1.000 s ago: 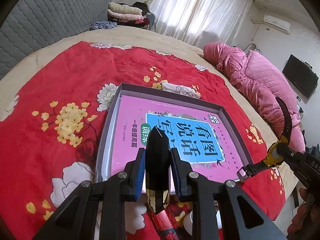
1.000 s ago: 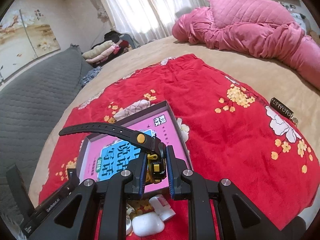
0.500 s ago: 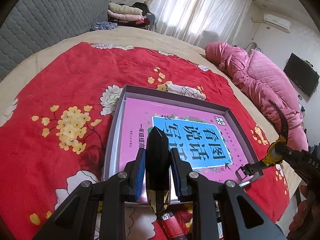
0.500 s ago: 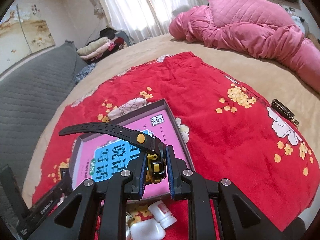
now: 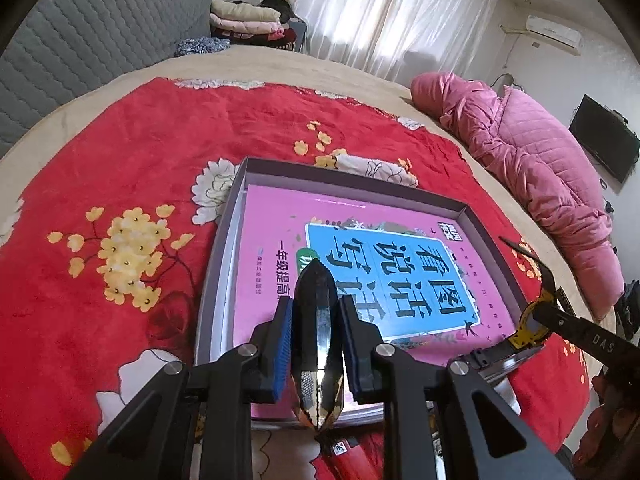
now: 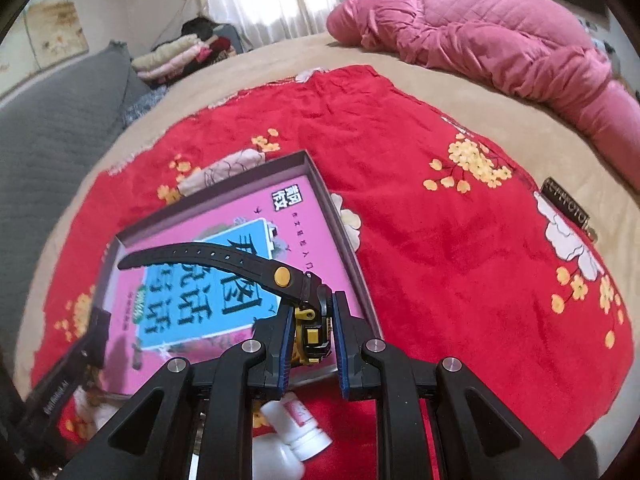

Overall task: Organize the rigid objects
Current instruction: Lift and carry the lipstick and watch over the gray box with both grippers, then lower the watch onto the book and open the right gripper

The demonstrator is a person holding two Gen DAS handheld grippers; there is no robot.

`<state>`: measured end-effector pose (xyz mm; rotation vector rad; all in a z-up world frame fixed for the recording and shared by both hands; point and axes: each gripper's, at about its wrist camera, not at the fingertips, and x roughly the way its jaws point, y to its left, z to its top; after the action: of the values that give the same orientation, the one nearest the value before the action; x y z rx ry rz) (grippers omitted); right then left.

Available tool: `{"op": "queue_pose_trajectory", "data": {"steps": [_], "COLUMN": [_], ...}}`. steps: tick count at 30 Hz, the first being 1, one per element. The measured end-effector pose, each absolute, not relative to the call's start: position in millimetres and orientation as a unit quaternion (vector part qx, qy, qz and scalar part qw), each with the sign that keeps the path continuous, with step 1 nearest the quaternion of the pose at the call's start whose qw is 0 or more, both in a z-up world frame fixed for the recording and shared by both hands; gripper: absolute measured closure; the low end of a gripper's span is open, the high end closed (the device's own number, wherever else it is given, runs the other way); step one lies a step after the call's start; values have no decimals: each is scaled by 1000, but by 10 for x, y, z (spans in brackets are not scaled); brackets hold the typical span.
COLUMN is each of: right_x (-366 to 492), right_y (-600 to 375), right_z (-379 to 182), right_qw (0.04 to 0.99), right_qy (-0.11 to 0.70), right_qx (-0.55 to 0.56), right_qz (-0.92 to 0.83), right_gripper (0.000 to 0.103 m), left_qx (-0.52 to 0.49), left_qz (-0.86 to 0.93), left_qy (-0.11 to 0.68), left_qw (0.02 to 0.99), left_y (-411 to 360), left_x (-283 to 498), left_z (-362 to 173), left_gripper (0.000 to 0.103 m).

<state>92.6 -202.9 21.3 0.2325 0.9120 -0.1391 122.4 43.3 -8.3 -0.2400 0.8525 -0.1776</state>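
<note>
Two things are getting carried toward the tray at once here. The left hand-held gripper (image 5: 316, 354) is squeezing a dark faceted bottle (image 5: 317, 344) between its blue pads, hanging over the near edge of the shallow grey tray (image 5: 216, 280). The right hand-held gripper (image 6: 311, 338) is clamped on the yellow-and-black watch (image 6: 310, 326) by its case, so the long strap is sticking out over the pink book (image 6: 192, 280) that's lying flat in the tray.

My guess is both are being held above the tray so they can be set down inside, on top of the book.

Room-wise, the book is filling most of the tray, leaving a thin strip along its left wall. The low rim is the thing to clear, and the strap could snag it. Around it, the red floral blanket (image 6: 440, 240) is mostly open on the bed, with a white bottle (image 6: 300, 432) lying just below the right gripper and a small dark bar (image 6: 567, 208) well off to the right.
</note>
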Motion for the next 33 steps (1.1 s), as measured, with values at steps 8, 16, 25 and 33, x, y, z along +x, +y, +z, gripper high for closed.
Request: {"op": "queue_pose_trajectory", "data": {"steps": [8,16,25,33], "right_x": [1016,1117,1202,1212], "right_y": [-1916,-1917,-1662,-1618], "right_z": [136,15,-86,-149], "right_qw": [884,874,871,868], "right_qy": [458,474,472,474], "right_qx": [52,34,-79,-98], "right_qz": [-81,-102,-115,-107], "right_gripper": [85,84,82,78], "left_qx": [-104,-95,-79,-76], "left_qz": [-82,-74,-71,-70], "left_qy": [424,434,433,433], "left_qw": [896,893,895,896], "left_y": [396,381,361,359], "left_x": [1289,1324,1325,1325], "left_z": [-178,-244,-259,-263], "left_gripper": [80,80,80,80]}}
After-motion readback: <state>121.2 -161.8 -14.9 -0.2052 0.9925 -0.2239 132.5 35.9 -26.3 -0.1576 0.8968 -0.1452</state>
